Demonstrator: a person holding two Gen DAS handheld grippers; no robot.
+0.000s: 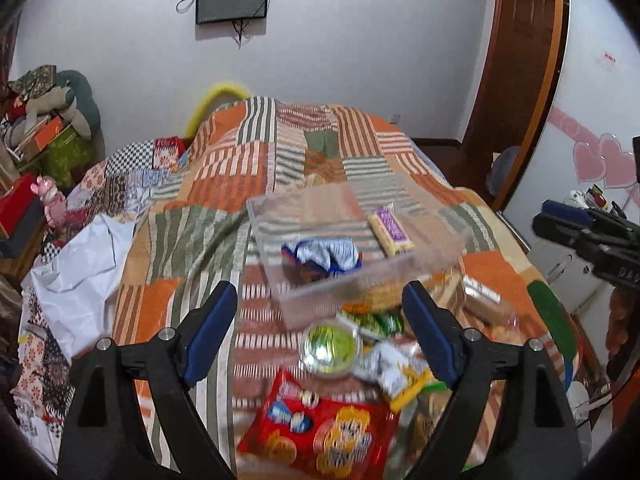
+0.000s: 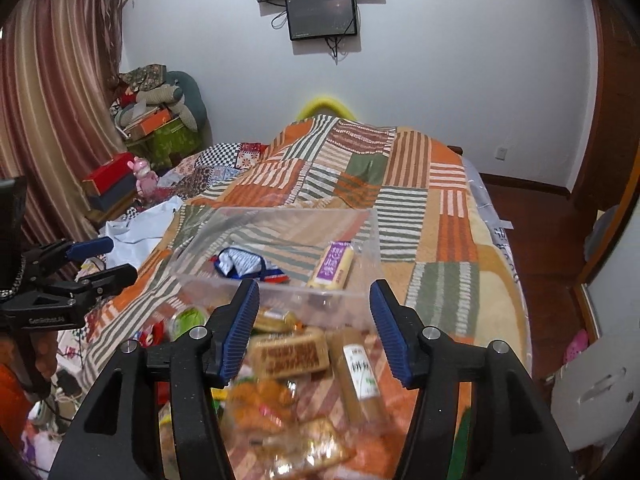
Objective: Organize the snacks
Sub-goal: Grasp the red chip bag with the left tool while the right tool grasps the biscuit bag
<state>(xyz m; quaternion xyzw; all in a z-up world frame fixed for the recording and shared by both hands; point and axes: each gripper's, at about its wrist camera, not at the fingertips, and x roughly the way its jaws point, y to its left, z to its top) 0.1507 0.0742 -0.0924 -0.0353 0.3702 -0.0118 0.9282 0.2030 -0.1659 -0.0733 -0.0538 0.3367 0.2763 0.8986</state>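
A clear plastic bin sits on the patchwork bedspread. In it lie a blue and white packet and a yellow bar with a purple label. My left gripper is open and empty above a green-lidded cup, a red biscuit bag and small packets. My right gripper is open and empty above a brown cake packet, a tan stick packet and orange pastry packs.
The snack pile lies at the near edge of the bed. White cloth lies at the bed's left side. Boxes and a pink toy stand at the left, a wooden door at the right.
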